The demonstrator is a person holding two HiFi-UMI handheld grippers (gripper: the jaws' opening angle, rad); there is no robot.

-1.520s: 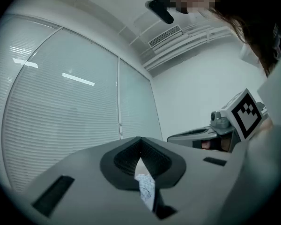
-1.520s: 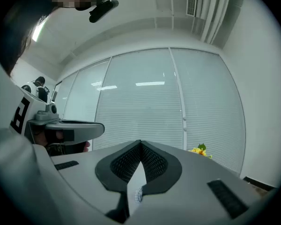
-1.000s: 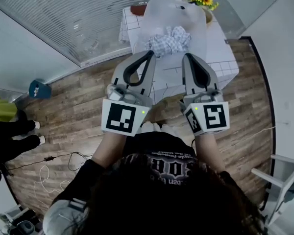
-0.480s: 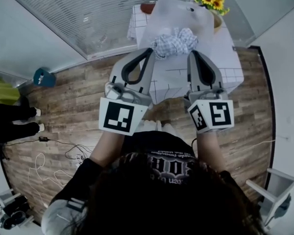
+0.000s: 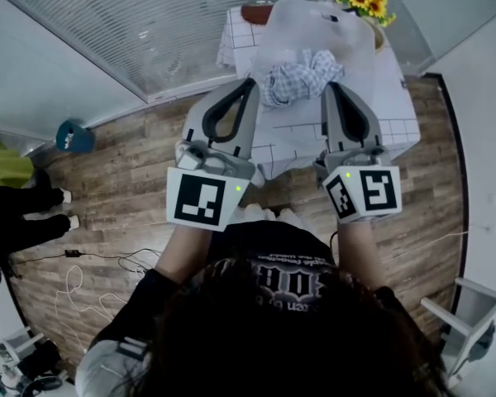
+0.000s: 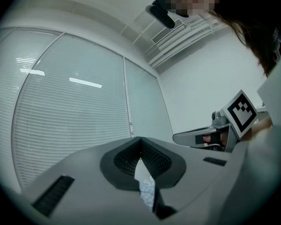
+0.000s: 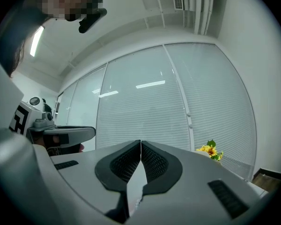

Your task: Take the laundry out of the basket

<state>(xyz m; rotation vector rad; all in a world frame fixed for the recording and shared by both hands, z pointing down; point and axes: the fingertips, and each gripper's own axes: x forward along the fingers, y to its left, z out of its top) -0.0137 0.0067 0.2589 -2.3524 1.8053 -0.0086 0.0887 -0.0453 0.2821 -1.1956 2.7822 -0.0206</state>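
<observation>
Hovering mid-frame, left tongs [image 5: 250, 82] and right tongs [image 5: 326, 86] are both closed, gripping nothing. Upper right: checked laundry [image 5: 302, 74] lies in translucent basket [image 5: 310, 19] on tabletop [image 5: 393, 110].

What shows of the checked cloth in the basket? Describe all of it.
The checked cloth looks like soft blue-and-white woven fabric, crumpled into a loose heap of folds. It lies at the near side of the translucent white basket, which stands on the white gridded table. The left gripper and right gripper, both shut and empty, appear beside its two edges in the head view. Whether they touch it cannot be told.
</observation>
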